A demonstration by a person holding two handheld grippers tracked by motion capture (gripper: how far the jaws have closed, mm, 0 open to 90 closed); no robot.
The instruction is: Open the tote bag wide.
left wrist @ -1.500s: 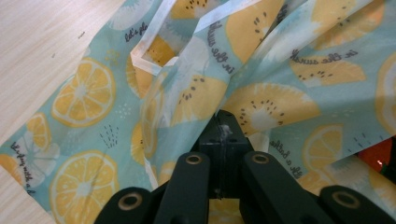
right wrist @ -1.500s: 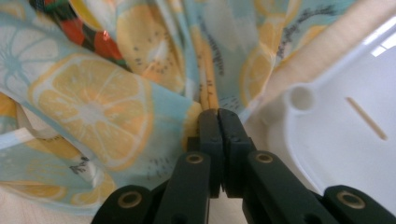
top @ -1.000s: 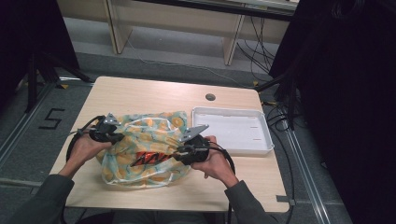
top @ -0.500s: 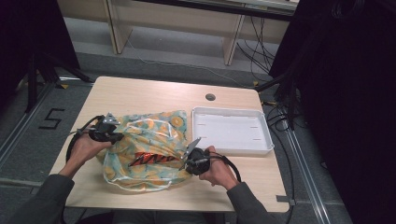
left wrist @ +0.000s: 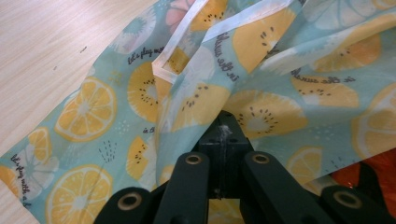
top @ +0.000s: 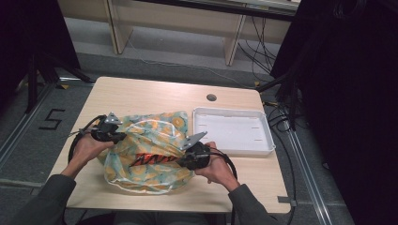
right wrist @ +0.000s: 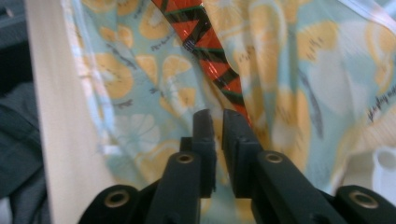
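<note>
Translucent lemon-print bag (top: 150, 150) slumped mid-bench (top: 155, 93), red packet (top: 152, 158) inside; left gripper (top: 112, 136) clamped shut on its upper fold to anchor it; right gripper (top: 187, 157), nearly closed after reopening slightly, nothing pinched, poised for a fresh hold.

hidden: orange packet (top: 152, 158) mostly inside fruit-print bag (top: 150, 140) | blurred: bag in right gripper view

I see grey long sleeves (top: 44, 199) at the bottom of the high view. Each gripper I work, left gripper (top: 109, 134) and right gripper (top: 193, 154), is black with a grey three-cornered plate, looping black cable, and brass-ringed screws on its jaw arms.
</note>
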